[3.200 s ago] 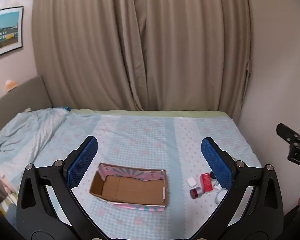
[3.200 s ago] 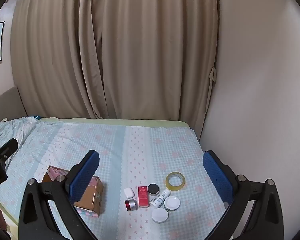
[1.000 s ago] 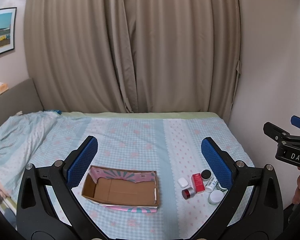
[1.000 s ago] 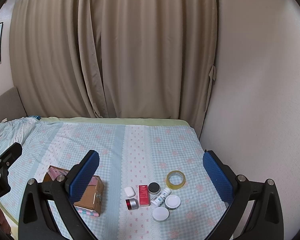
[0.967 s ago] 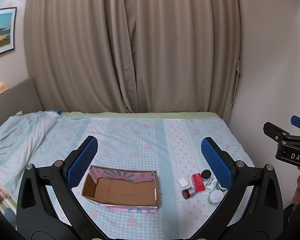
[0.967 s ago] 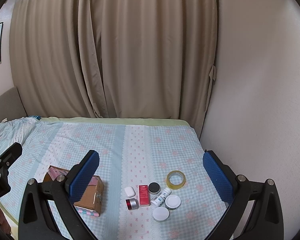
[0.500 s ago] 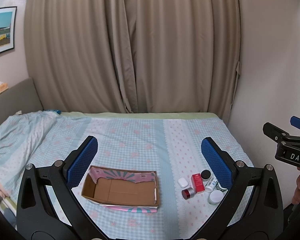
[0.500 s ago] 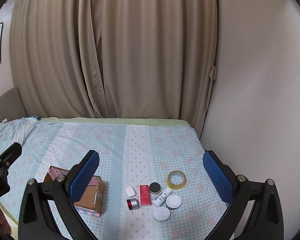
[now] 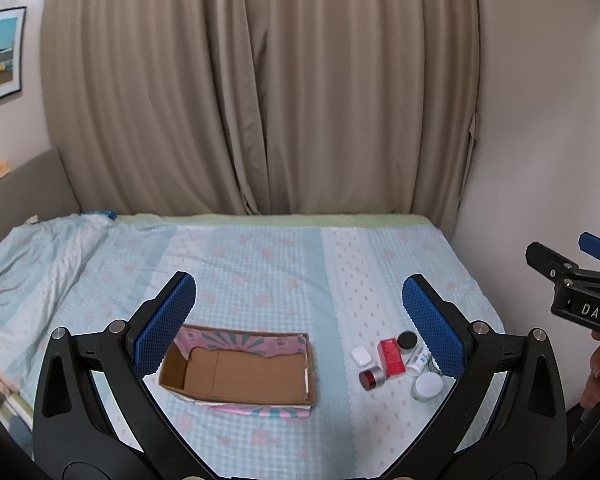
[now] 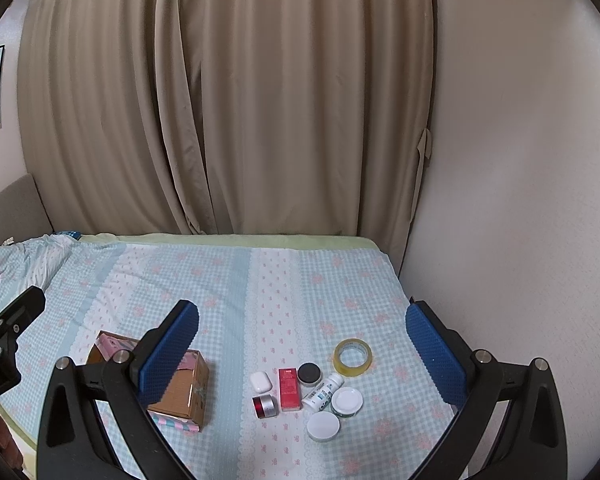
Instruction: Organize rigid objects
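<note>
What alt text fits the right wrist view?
Open right gripper held above a bed with a blue checked sheet, framing a cluster of small items: a tape roll, a red box, white-lidded jars and a small white bottle. An open cardboard box sits to their left, with beige curtains behind.

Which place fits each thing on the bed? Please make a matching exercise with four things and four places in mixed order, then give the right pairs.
Things:
1. cardboard box
2. tape roll
3. red carton
4. white case

Places:
A. lying flat between the white case and the black-lidded jar
B. farthest right of the small items
C. apart, to the left of the small items
D. just beyond the red and silver jar

Pairs: 1-C, 2-B, 3-A, 4-D
</note>
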`<state>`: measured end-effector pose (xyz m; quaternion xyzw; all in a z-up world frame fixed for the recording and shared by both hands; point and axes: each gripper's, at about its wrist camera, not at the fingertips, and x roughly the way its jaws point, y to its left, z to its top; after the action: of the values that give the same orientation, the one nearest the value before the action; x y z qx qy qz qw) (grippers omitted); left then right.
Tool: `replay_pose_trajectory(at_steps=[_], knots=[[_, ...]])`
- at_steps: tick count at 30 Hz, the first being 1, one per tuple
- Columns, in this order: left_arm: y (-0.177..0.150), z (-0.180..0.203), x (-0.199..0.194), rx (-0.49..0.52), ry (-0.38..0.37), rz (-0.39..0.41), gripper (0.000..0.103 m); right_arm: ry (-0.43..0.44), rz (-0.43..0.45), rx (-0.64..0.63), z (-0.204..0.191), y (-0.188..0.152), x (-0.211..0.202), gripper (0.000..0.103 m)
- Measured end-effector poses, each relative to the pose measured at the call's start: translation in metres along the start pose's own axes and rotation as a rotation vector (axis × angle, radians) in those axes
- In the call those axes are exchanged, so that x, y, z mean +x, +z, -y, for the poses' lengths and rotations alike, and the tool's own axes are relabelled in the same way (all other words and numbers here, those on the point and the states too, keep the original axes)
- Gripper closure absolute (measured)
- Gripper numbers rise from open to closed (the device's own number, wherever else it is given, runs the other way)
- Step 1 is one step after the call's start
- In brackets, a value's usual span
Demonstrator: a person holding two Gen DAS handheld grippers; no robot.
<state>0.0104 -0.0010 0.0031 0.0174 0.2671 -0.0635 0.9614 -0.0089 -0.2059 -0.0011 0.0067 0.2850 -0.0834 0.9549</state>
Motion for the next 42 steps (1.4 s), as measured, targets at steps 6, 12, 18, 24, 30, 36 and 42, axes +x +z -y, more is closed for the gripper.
replay_pose_trajectory(at_steps=[6, 12, 18, 24, 30, 36, 42], knots=[[-0.007, 0.004, 0.040, 0.020, -0.048, -0.123, 0.000, -0.029, -0.045, 0.065, 0.013, -0.004, 0.015, 0.000], [-0.043, 0.028, 0.110, -0.052, -0.066, -0.288, 0.001, -0.078, -0.126, 0.092, 0.048, -0.020, 0.058, 0.000], [-0.093, 0.069, 0.171, -0.061, -0.009, -0.410, 0.001, -0.065, -0.205, 0.064, 0.091, -0.037, 0.124, 0.000], [-0.156, 0.116, 0.246, 0.060, -0.040, -0.522, 0.000, -0.023, -0.338, 0.045, 0.116, -0.070, 0.210, 0.000], [-0.213, 0.132, 0.316, 0.032, -0.035, -0.639, 0.001, -0.006, -0.449, 0.070, 0.129, -0.113, 0.290, 0.000], [-0.249, 0.140, 0.368, -0.048, 0.022, -0.751, 0.001, -0.008, -0.540, 0.081, 0.130, -0.151, 0.362, 0.000], [-0.271, 0.137, 0.403, -0.100, 0.072, -0.855, 0.005, -0.024, -0.616, 0.104, 0.131, -0.176, 0.407, 0.000]])
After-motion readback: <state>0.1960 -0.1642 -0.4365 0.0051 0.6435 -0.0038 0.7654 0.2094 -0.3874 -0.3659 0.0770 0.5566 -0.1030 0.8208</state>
